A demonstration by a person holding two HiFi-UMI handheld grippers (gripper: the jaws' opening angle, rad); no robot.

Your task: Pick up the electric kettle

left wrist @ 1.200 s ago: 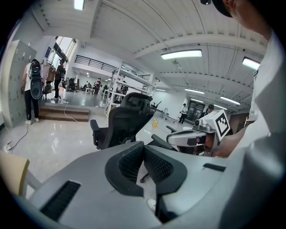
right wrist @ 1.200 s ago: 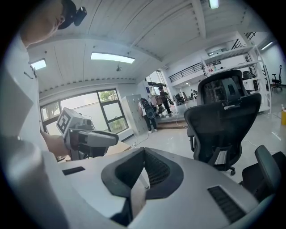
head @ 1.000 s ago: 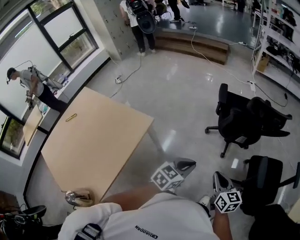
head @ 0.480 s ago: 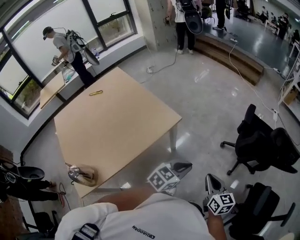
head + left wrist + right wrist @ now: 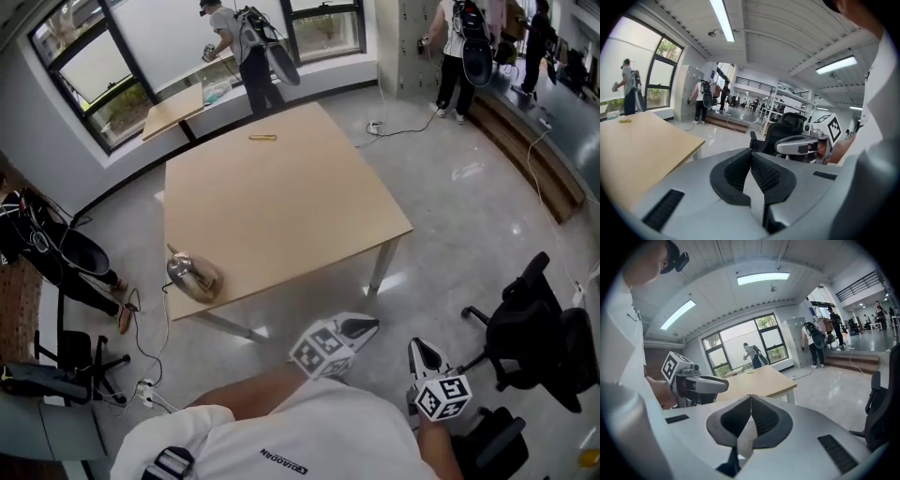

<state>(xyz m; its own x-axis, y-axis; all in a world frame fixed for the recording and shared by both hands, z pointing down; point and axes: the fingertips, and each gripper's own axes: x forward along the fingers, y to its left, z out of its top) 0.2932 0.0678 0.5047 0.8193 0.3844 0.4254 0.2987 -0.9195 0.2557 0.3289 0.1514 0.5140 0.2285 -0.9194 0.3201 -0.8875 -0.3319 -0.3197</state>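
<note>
**Both grippers shut + empty, kettle far off on bench corner**

L fingers [image 5: 766, 176]: pads together, nothing btwn them. R fingers [image 5: 764, 420]: same, closed on nothing. In head view the left gripper [image 5: 368, 324] and right gripper [image 5: 418, 348] sit side by side close to the torso, over the floor, short of the bench [image 5: 281, 206]. The electric kettle [image 5: 191, 276] is on the bench's near-left corner, right by the edge and well apart from both grippers. Handle orientation is too small to tell from here.

Risks, my read:
- Fingers must open before the approach. Going in closed shoves the kettle, and at that edge it goes off the bench.
- A thin cable [image 5: 166, 319] seems to drop from that corner to the floor. If it's the kettle's cord, a lift can snag or tug it.
- The body looks shiny and rounded, so a grab on the shell instead of the handle prob slips.
- Kettle is way off to the left, so a long reach means a poor approach angle.
</note>
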